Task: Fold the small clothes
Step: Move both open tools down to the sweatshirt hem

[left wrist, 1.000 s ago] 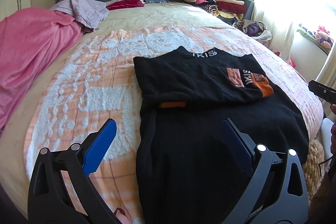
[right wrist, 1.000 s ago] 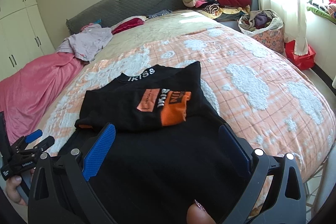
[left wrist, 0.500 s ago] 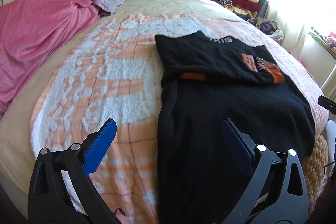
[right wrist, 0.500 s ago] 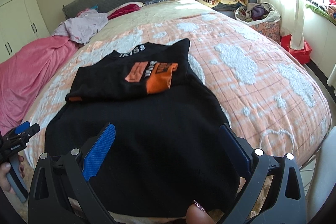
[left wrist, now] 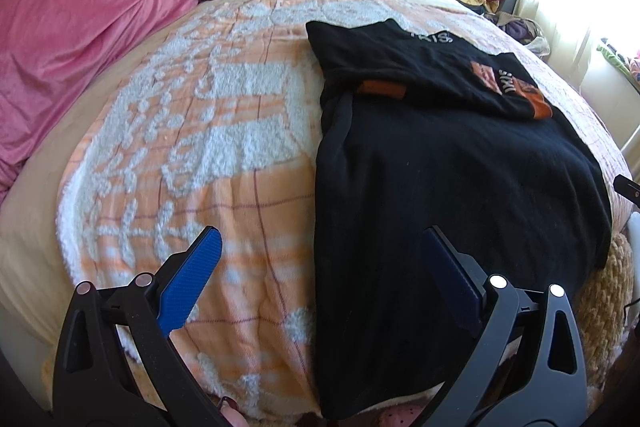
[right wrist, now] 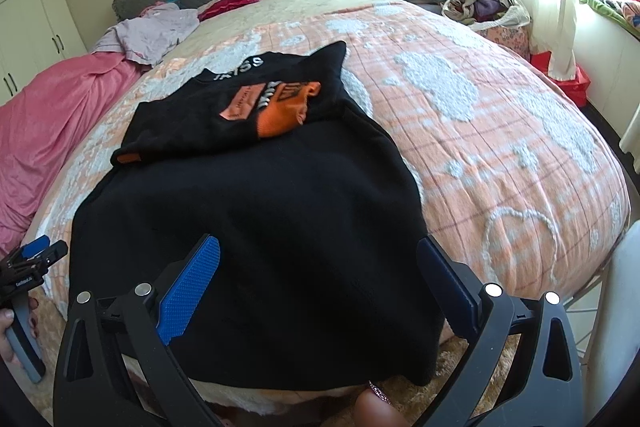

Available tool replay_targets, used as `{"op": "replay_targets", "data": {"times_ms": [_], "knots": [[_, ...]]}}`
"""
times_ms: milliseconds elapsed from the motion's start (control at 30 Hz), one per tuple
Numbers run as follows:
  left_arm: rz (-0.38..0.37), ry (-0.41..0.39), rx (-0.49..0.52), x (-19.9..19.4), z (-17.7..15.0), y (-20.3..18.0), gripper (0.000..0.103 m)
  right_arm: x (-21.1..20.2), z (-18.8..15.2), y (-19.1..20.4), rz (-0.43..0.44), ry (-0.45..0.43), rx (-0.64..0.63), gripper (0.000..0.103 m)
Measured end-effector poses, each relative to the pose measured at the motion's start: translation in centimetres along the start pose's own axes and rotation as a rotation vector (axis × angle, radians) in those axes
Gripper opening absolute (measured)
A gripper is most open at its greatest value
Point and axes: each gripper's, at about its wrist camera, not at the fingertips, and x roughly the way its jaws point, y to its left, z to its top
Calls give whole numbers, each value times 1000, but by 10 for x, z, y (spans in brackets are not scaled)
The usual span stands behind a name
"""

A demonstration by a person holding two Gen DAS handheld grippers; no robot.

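Black knit fabric is filling the near half of both views: a black sweater with orange patches and white lettering [right wrist: 248, 211] is lying on the peach-and-white textured bedspread [left wrist: 192, 131], its top part already folded down, its long axis running from the headboard toward the foot of the bed. The hem is draping over the bed's near edge, directly below both claws. The right claw [right wrist: 318, 281] is hovering over the hem's right portion, jaws wide apart and empty. The left claw [left wrist: 320, 267] is straddling the sweater's left edge, also spread and empty. Each seems equally near its own hem corner, so a two-handed lift looks likely.
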Motion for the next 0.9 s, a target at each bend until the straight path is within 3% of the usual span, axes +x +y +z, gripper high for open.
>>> {"op": "replay_targets", "data": {"times_ms": [500,567,633,900], "knots": [[-83,92,-30,3,-34,6,93,9,-25,-27,13,72,28,98],[-108,95,-40,3,-38,5,87,9,-29,-31,18,80,31,98],[-154,103,-56,3,-43,5,68,11,-32,-36,17,89,36,98],[-152,106,-40,2,-52,0,57,12,-47,-54,48,123,59,98]]}}
